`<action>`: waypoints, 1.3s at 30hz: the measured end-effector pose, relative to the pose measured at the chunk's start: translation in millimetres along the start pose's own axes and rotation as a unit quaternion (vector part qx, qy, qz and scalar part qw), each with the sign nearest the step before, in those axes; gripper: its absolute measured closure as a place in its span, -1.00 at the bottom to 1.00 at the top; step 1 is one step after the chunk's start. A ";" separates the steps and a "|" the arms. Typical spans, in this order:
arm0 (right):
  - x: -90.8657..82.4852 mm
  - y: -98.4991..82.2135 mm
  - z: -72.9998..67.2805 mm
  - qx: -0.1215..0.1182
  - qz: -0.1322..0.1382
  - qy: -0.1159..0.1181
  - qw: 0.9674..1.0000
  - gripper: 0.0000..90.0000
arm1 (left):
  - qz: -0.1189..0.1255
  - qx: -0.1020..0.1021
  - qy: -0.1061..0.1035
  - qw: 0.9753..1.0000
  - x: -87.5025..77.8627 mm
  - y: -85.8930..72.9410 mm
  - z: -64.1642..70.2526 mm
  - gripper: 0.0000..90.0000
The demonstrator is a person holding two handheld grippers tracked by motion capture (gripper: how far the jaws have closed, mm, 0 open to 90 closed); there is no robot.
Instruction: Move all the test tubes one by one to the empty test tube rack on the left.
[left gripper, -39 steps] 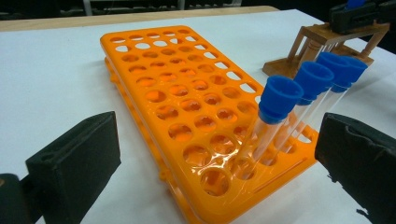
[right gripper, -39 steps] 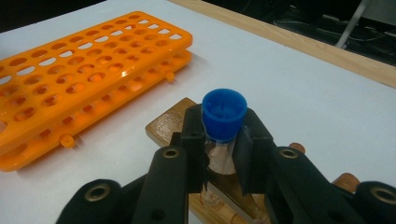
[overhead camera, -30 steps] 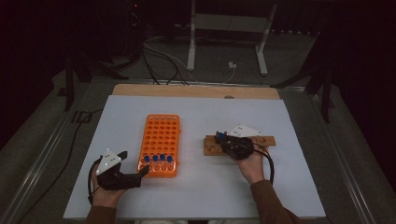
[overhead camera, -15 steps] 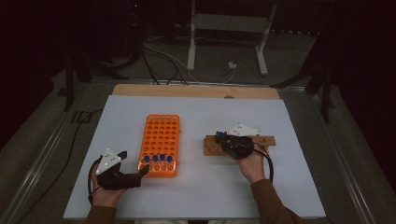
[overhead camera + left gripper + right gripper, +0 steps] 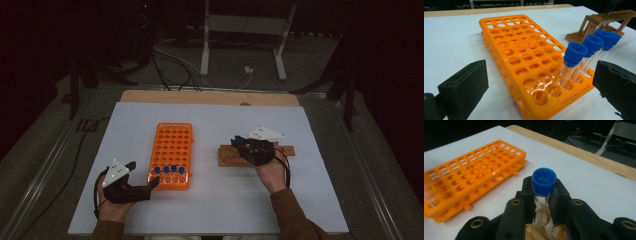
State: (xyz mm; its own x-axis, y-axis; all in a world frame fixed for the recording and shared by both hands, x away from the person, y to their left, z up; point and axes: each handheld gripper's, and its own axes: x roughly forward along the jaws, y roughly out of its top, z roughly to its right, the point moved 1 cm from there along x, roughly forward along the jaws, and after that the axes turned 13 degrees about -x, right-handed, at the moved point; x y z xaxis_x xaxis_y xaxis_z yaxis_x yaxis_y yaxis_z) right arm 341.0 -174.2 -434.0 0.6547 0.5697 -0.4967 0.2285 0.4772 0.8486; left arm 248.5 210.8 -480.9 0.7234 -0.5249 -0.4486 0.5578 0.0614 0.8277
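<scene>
An orange tube rack [image 5: 171, 145] lies at the middle left of the white table. A short row of blue-capped tubes [image 5: 169, 170] stands in its near end. My left gripper [image 5: 142, 175] rests open at the rack's near left corner; in the left gripper view that corner [image 5: 534, 95] and the tubes [image 5: 574, 53] sit between the wide jaws of the left gripper [image 5: 540, 82], untouched. My right gripper [image 5: 543, 188] is shut on a blue-capped tube [image 5: 544, 180], just under the cap. It holds the tube over a wooden stand [image 5: 230, 157], whose holes [image 5: 541, 220] lie below.
The orange rack [image 5: 469, 175] lies to the left of my right gripper [image 5: 239, 143], with bare white table [image 5: 210, 200] between them. A wooden strip [image 5: 210, 97] edges the table's far side. Cables and a metal stand [image 5: 210, 45] are on the dark floor beyond.
The right gripper has shifted very slightly away with the tube in its jaws. The left gripper and the orange rack have not moved.
</scene>
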 end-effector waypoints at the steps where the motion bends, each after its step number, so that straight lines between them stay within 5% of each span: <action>1: -1.1 1.5 0.7 0.001 0.001 -0.001 1.000 0.71 | 0.000 0.000 0.000 1.000 -0.1 0.1 0.1 -0.98; 9: -10.7 14.4 4.7 -0.001 0.012 -0.002 1.000 0.71 | 0.002 0.002 -0.003 1.000 0.0 5.5 3.7 -0.98; 21: -22.8 35.3 4.8 -0.013 0.029 0.000 0.999 0.71 | 0.033 0.020 -0.019 0.999 -0.9 38.9 25.5 -0.98; 39: -7.3 51.0 -17.0 -0.014 0.031 0.054 0.998 0.71 | 0.010 0.059 -0.029 0.998 30.8 60.8 64.2 -0.95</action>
State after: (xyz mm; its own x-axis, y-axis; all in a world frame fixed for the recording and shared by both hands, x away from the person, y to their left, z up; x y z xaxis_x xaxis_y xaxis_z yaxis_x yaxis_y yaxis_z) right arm 335.6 -142.7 -390.1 0.5846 0.6673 -0.4615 0.1689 0.4563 0.8737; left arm 278.6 143.9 -422.7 0.7072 -0.5726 -0.4149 0.4896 -0.0268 0.8715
